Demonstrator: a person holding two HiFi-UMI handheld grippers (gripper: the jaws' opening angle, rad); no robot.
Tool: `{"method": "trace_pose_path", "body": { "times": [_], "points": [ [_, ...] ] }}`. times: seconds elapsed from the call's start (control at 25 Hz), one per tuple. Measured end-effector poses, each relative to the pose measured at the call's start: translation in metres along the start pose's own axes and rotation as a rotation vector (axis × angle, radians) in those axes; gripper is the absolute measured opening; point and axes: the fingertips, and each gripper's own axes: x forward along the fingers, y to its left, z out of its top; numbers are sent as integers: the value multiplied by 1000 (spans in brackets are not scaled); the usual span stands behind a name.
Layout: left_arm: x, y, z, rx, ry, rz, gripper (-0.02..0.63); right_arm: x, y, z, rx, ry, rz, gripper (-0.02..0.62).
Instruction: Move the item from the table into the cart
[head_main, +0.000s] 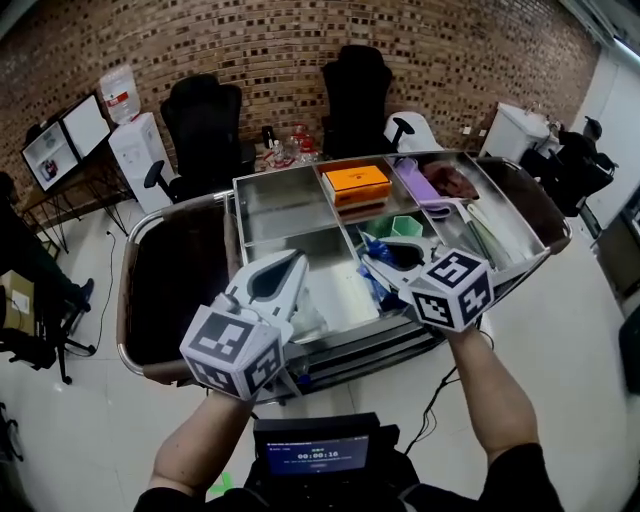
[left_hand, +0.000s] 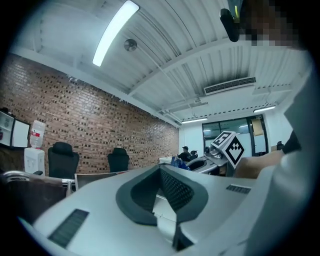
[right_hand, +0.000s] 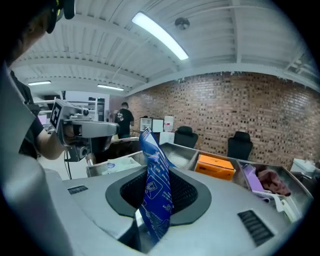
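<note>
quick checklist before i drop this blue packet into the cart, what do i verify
1. Blue packet clamped in the right hand-held gripper: ok.
2. Right hand-held gripper over the cart, not the floor: ok.
3. Free room in the compartment beneath the packet: cannot tell, the gripper covers it.
4. Left hand-held gripper shut, empty, apart from the right one: ok.
5. Orange box out of the way, in a farther compartment: ok.
</note>
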Motion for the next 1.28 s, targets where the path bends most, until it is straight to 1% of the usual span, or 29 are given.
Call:
{"method": "trace_pose_path", "body": {
  "times": [0.12, 0.2, 0.32, 0.44, 0.64, 0.72, 0.88, 1.08, 1.2, 1.28],
  "points": [
    [-5, 6, -1, 9, 8, 33, 0, 25, 29, 0, -35, 47, 102, 84],
    [-15, 17, -1, 12, 10, 59, 0, 43, 50, -3, -58, 82, 153, 86],
    [-27, 31, -4, 19, 13, 85, 0, 63, 71, -15, -75, 134, 193, 86],
    [-27, 42, -9, 21, 23, 98, 0, 77, 79, -30, -103, 211, 221, 86],
    [-22, 47, -14, 12, 30, 103, 0, 90, 77, -49, -173, 344, 228, 89],
    [-21, 47, -17, 8, 36, 103, 0, 90, 77, -50, -185, 366, 230, 89],
    [-27, 54, -16, -3, 31, 107, 0, 93, 91, -49, -200, 393, 262, 89],
    [-31, 55, -14, -7, 21, 91, 0, 101, 94, -54, -215, 460, 242, 97],
    [-30, 55, -20, -11, 23, 81, 0, 108, 99, -66, -201, 503, 259, 97],
    [-30, 55, -23, -14, 24, 77, 0, 112, 100, -73, -202, 534, 255, 97]
  ]
}}
